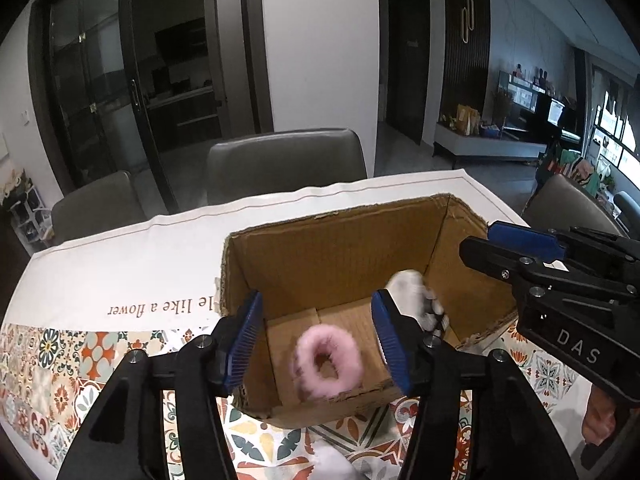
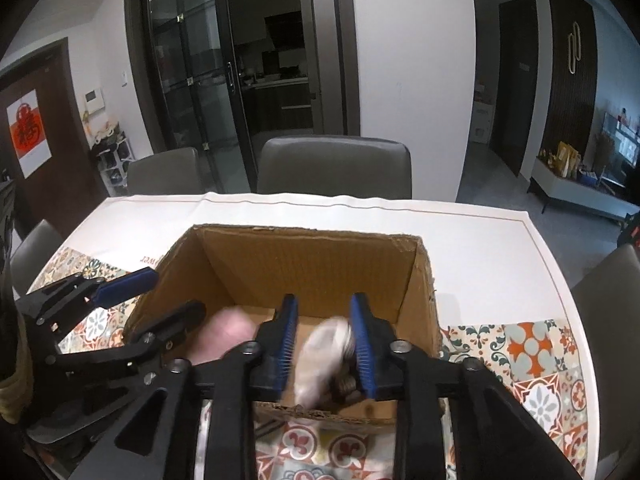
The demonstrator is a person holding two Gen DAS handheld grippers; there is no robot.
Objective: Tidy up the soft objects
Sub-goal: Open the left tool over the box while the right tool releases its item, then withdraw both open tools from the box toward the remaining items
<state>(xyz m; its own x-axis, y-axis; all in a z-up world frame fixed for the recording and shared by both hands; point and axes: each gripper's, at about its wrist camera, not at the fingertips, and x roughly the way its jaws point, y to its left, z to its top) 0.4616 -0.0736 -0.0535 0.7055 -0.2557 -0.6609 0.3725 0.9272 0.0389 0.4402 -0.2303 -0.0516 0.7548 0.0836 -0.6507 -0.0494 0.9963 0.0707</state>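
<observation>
An open cardboard box (image 1: pixel 340 240) stands on the table; it also shows in the right wrist view (image 2: pixel 312 256). A pink fluffy ring (image 1: pixel 326 362) is blurred inside the box, between the open fingers of my left gripper (image 1: pixel 318 340), which is over the box's near side. It shows as a pink blur in the right wrist view (image 2: pixel 224 334). A white and grey soft object (image 1: pixel 416 294) is blurred at the box's right side. In the right wrist view it (image 2: pixel 324 356) sits between the fingers of my right gripper (image 2: pixel 326 344), not squeezed. The right gripper (image 1: pixel 480 244) reaches over the box's right wall.
The table has a white cloth with a patterned tile border (image 1: pixel 60 372). Grey chairs (image 1: pixel 286 164) stand behind the table. Another white soft object (image 1: pixel 332 460) lies on the cloth in front of the box.
</observation>
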